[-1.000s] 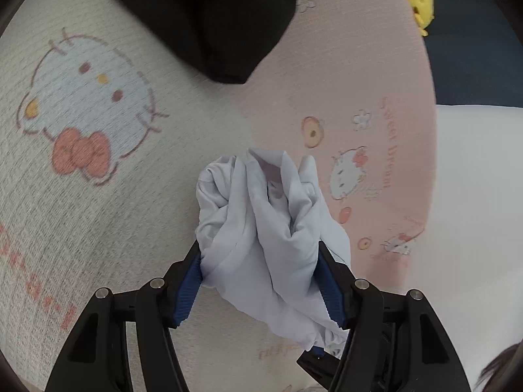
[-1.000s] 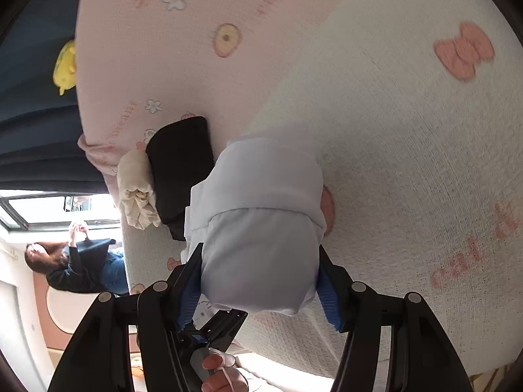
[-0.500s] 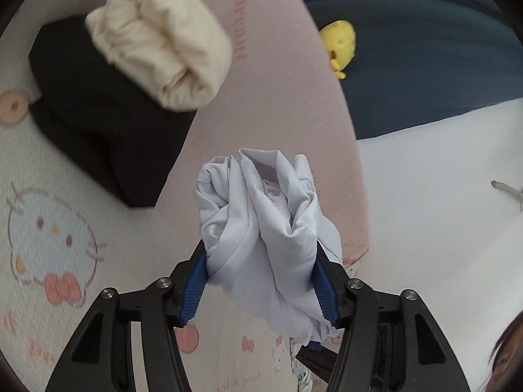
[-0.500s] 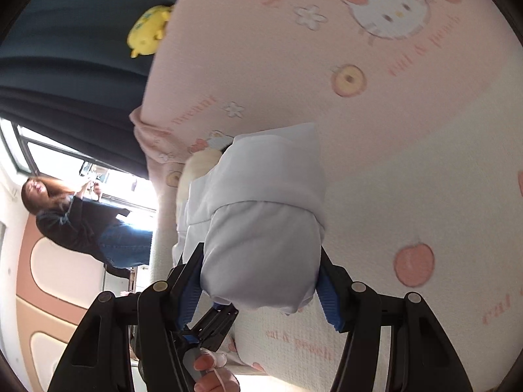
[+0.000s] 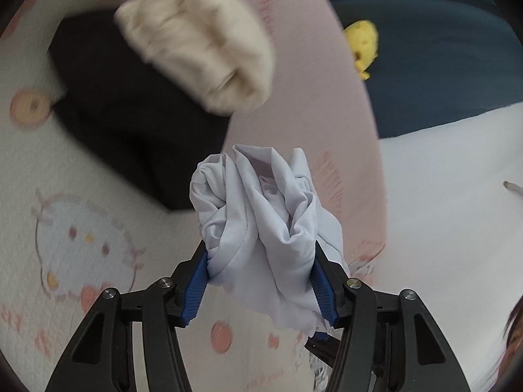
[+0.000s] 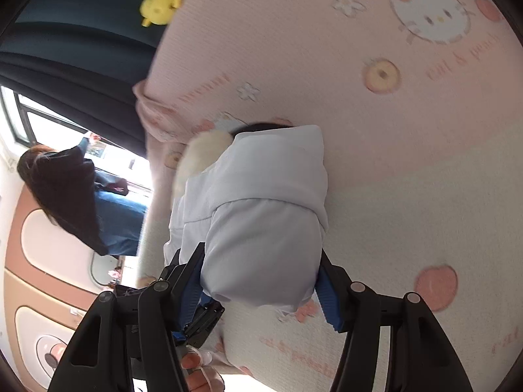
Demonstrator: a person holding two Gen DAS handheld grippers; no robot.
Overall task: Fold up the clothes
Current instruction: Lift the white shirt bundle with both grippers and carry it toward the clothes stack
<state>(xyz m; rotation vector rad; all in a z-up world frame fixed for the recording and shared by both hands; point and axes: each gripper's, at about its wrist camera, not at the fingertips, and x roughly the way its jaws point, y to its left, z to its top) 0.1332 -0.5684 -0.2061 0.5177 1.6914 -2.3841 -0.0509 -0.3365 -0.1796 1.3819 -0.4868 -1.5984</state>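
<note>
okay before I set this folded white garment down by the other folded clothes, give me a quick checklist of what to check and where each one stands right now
1. Left gripper pads press the white garment: ok.
2. Right gripper pads clamp the same bundle: ok.
3. Fold tidy: smooth on the right-wrist side; left end bunched, a loose tail hangs: not ok.
4. Landing spot: cream roll lies on the black garment; pink blanket beside them is bare: ok.
5. Bundle clear of the blanket: cannot tell.

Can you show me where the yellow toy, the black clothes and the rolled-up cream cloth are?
yellow toy (image 5: pixel 362 45): left wrist view, middle of its body.
black clothes (image 5: pixel 130 124): left wrist view, flat top.
cream cloth (image 5: pixel 199 36): left wrist view, middle of the roll.
</note>
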